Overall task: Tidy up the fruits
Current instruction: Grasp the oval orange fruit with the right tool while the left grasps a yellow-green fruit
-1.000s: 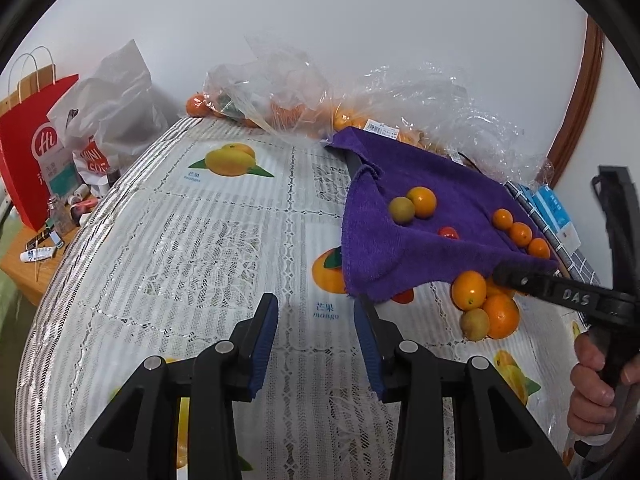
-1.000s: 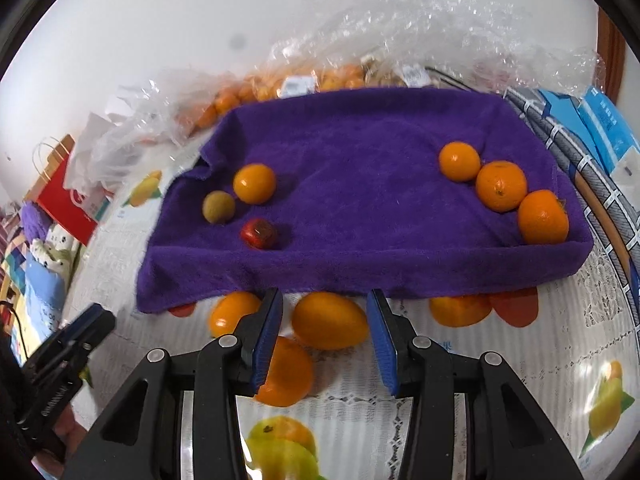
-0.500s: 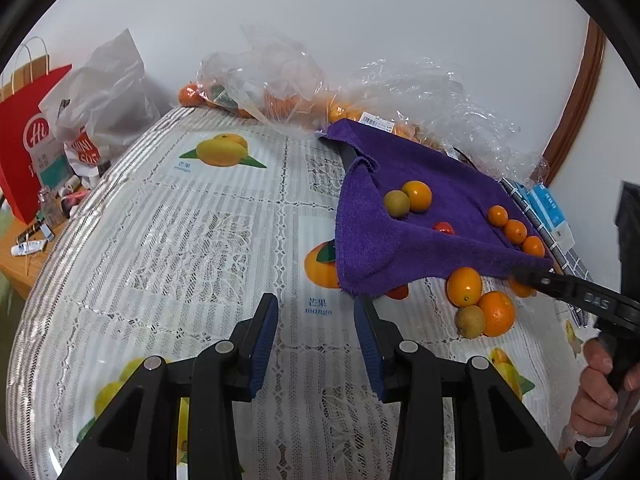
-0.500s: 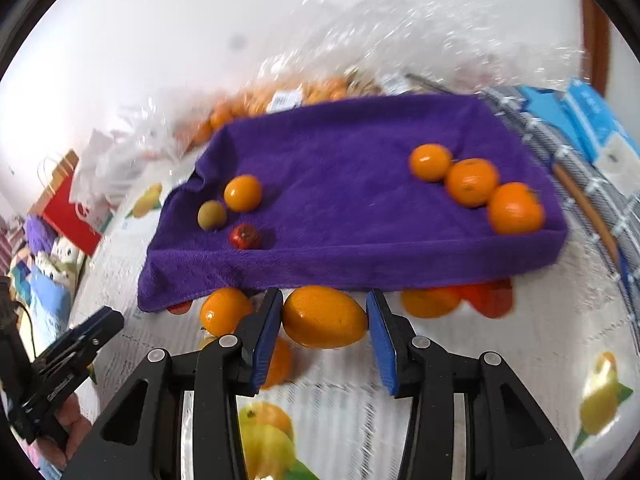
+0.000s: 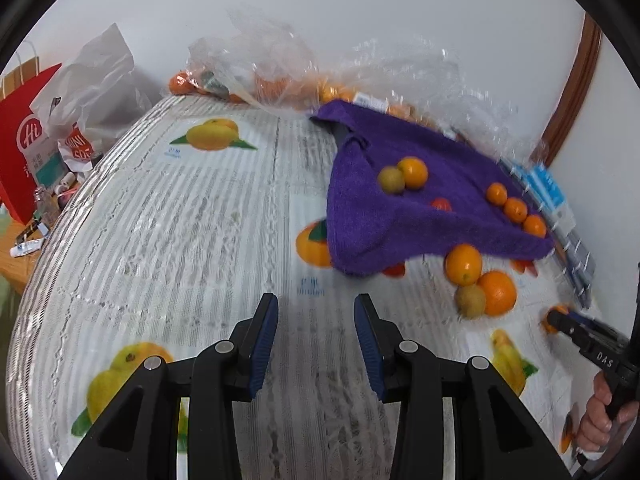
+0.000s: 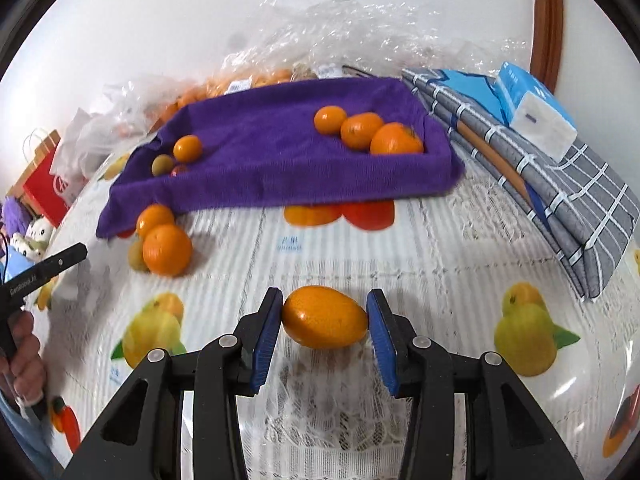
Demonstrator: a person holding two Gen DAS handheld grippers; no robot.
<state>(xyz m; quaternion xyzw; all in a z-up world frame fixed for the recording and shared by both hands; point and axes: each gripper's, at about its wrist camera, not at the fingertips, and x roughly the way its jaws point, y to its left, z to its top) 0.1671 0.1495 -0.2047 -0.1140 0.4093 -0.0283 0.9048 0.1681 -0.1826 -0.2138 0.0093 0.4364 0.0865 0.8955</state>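
Left tongs (image 5: pixel 316 334) hang over the tablecloth (image 5: pixel 180 232) with a modest gap between the blue pads and nothing in it. Ahead and to the right lies a purple towel (image 5: pixel 420 216) carrying a greenish fruit (image 5: pixel 391 179) touching an orange (image 5: pixel 413 173), a small red fruit (image 5: pixel 441 204), and a row of three mandarins (image 5: pixel 515 209) near its far edge. Just off the towel's near edge sit two oranges (image 5: pixel 480 278) and a brownish fruit (image 5: pixel 471 301), clustered together. At the right edge, the right tongs (image 5: pixel 558 320) show side-on, held by a hand (image 5: pixel 600 420). Plastic bags (image 5: pixel 280 64) line the wall; a red bag (image 5: pixel 24 152) stands at left.

Right tongs (image 6: pixel 325 320) are clamped on an oval orange fruit (image 6: pixel 325 317), both pads pressing its ends, above the tablecloth (image 6: pixel 440 264). Beyond it lies the towel (image 6: pixel 280 152) with the three mandarins (image 6: pixel 366 130) at right and the small group (image 6: pixel 176 158) at left. The cluster (image 6: pixel 162 242) sits by the towel's left corner. Folded plaid cloth (image 6: pixel 560 184) and a tissue pack (image 6: pixel 536 110) lie to the right.
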